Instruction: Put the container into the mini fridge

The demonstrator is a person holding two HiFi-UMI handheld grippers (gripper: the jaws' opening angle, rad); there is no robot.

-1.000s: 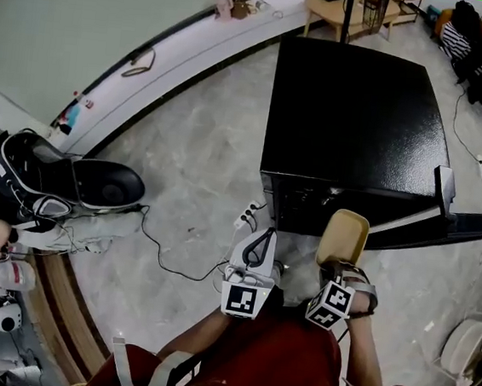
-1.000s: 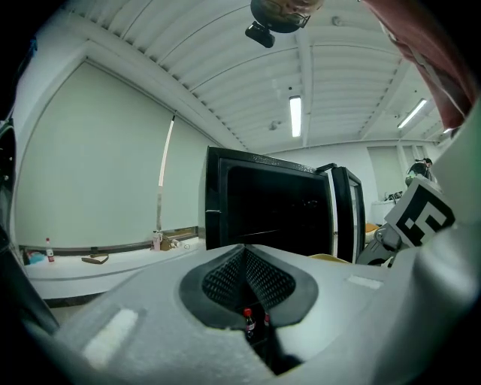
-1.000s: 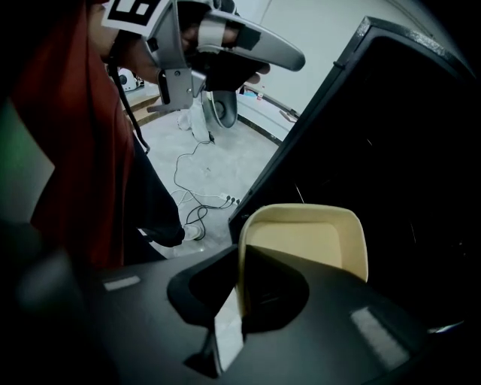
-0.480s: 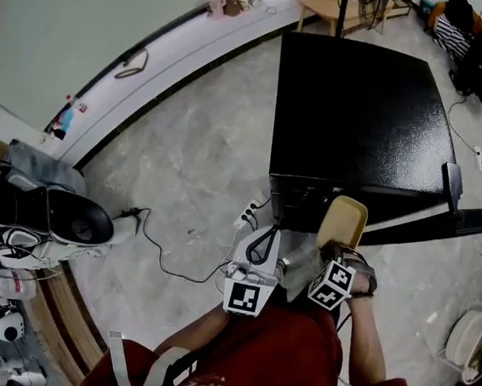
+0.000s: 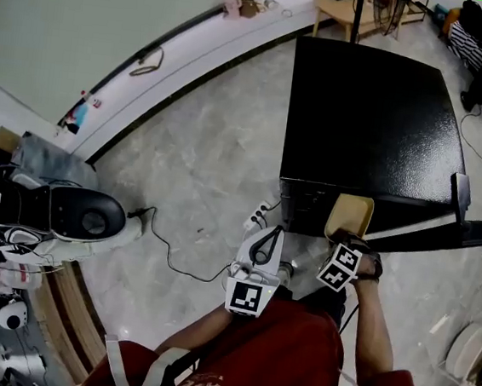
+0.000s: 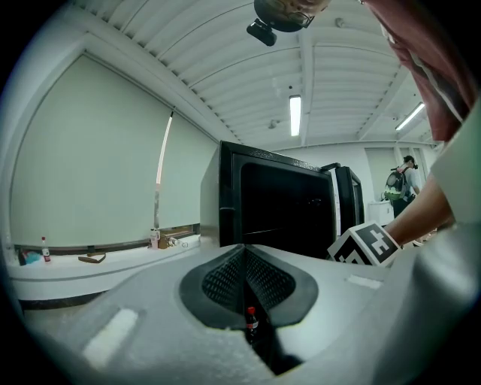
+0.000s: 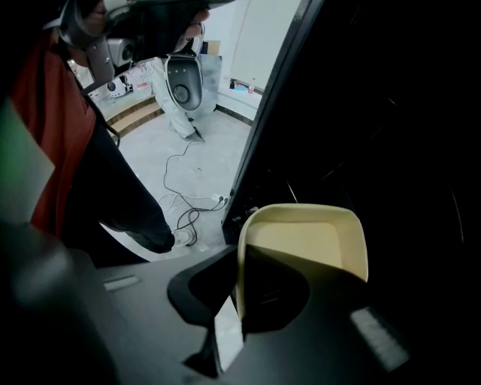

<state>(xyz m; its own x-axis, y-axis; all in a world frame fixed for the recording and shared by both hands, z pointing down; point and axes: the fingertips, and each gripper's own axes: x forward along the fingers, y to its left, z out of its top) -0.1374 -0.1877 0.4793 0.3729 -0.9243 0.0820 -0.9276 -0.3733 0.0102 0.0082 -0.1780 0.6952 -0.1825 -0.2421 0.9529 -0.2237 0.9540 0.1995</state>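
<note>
A black mini fridge [image 5: 368,124] stands on the floor with its door [image 5: 468,227] swung open to the right. My right gripper [image 5: 351,247] is shut on the near wall of a cream rectangular container [image 5: 349,216], holding it at the fridge's dark opening. In the right gripper view the container [image 7: 304,241] tilts up in front of the black interior [image 7: 391,135], its rim pinched between the jaws. My left gripper [image 5: 259,248] hovers left of the fridge front, shut with nothing in it; its view faces the fridge [image 6: 285,203].
A white power strip with a black cable [image 5: 260,216] lies on the floor by the fridge's left front corner. A white-and-black machine [image 5: 59,216] sits at the left. A curved white ledge [image 5: 178,61] runs along the wall. A wooden table [image 5: 363,12] stands behind the fridge.
The right gripper has carried the container forward, closer to the fridge opening. The left gripper has barely shifted. The machine at the left has moved in view.
</note>
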